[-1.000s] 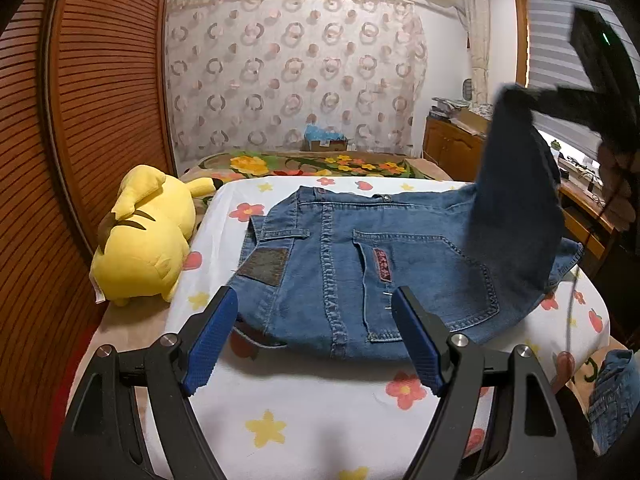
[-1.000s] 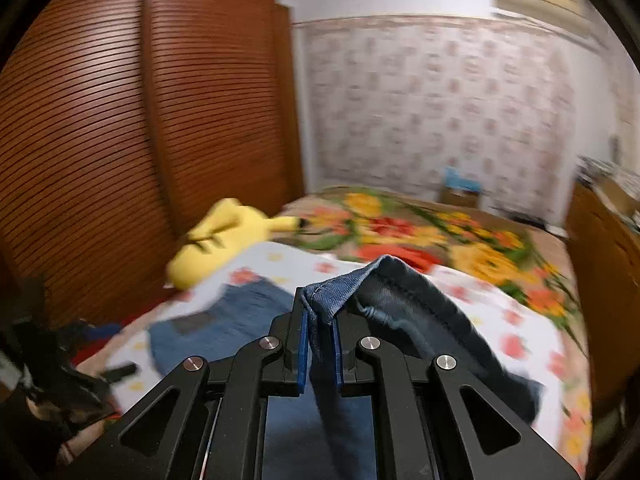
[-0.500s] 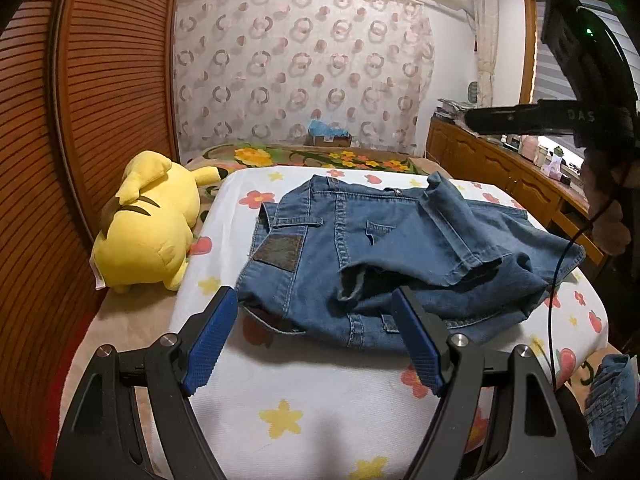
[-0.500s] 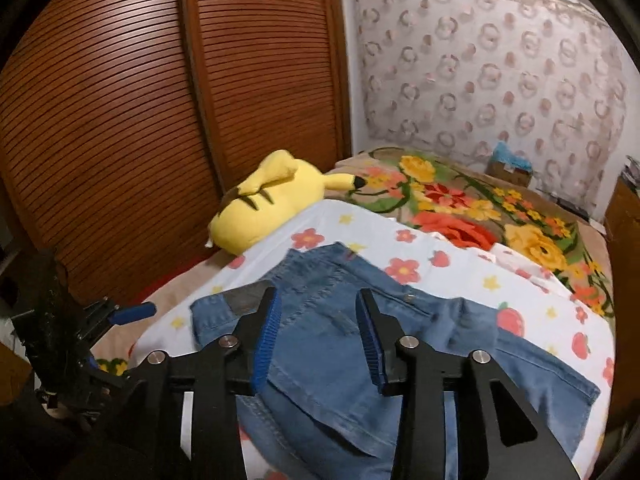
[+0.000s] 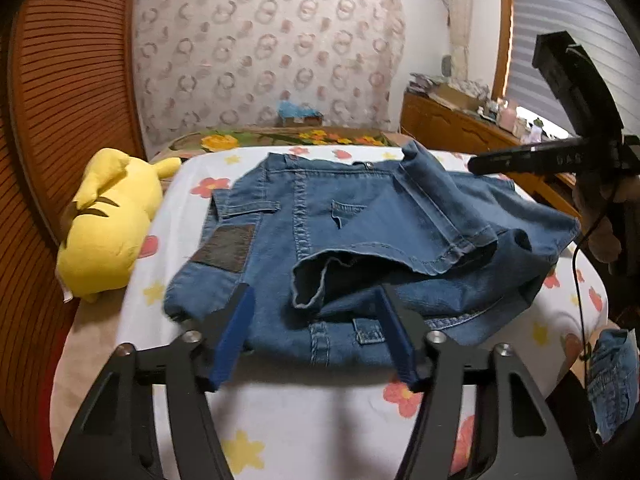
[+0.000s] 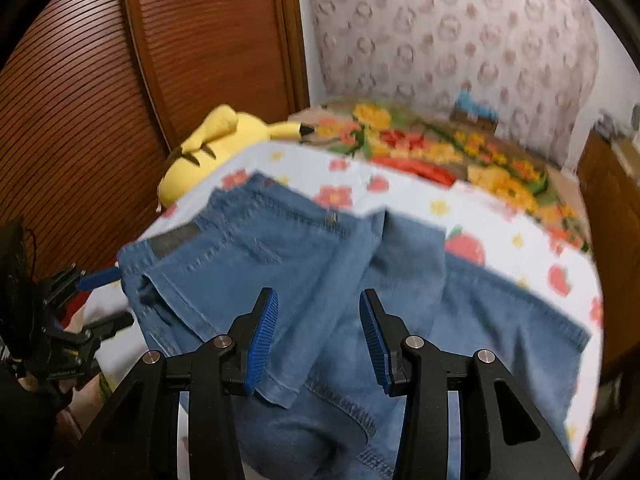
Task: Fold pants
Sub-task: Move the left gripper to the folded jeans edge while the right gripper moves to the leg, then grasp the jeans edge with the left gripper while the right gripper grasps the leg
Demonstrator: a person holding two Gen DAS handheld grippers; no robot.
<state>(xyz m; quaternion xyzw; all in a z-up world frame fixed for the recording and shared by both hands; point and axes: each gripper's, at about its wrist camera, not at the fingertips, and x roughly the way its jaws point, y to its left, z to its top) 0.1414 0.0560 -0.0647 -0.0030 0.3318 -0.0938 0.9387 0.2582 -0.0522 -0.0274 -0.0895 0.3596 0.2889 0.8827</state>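
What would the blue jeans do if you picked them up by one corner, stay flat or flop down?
The jeans would probably flop and hang: the folded-over leg already sags in loose wrinkles with its hem gaping open. They likely feel fairly heavy, since the denim looks thick with bulky seams. They shouldn't slide much on the flowery sheet.

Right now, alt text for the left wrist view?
Blue denim pants lie loosely folded on a flower-print sheet, the open left gripper hovering at their near edge. A yellow plush toy lies left; the right gripper hovers right.
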